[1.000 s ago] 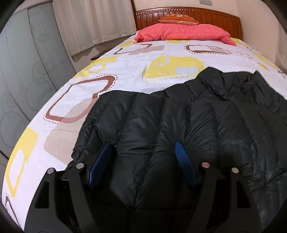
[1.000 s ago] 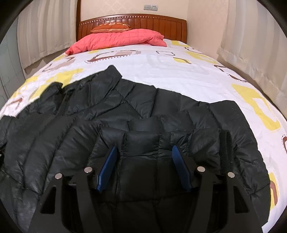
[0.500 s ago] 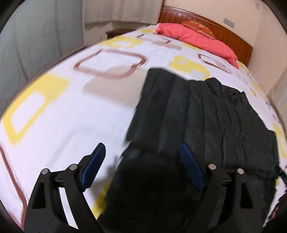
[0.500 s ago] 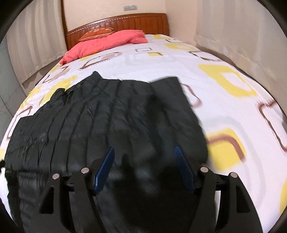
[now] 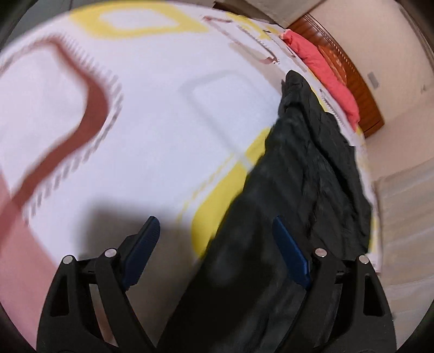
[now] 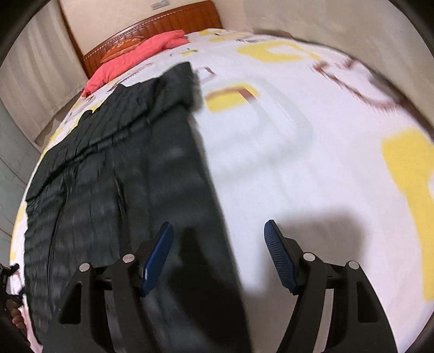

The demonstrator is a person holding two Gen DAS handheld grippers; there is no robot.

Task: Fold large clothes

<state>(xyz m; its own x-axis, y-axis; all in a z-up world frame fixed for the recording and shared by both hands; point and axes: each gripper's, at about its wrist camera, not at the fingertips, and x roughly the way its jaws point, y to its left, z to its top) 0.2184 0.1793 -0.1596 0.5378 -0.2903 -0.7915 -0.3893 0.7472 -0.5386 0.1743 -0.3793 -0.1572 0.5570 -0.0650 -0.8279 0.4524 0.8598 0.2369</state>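
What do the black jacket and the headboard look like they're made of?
Black jacket: likely a thin synthetic shell with padding inside, going by its slight sheen and stitched quilt lines. Headboard: seemingly reddish-brown varnished wood, with vertical slats and a smooth gloss.

- A bedroom in a home.
- A wide bed fills both views, made up with a white sheet printed with yellow and brown rounded squares.
- A carved reddish wooden headboard stands against a cream wall at the far end.
- A coral-pink quilted pillow lies along the head of the bed, with a smaller orange cushion behind it, against the headboard.
- Pale pleated curtains hang to the floor beside the bed.
- A wall switch plate sits above the headboard.
- A black quilted puffer jacket lies spread out on the sheet.
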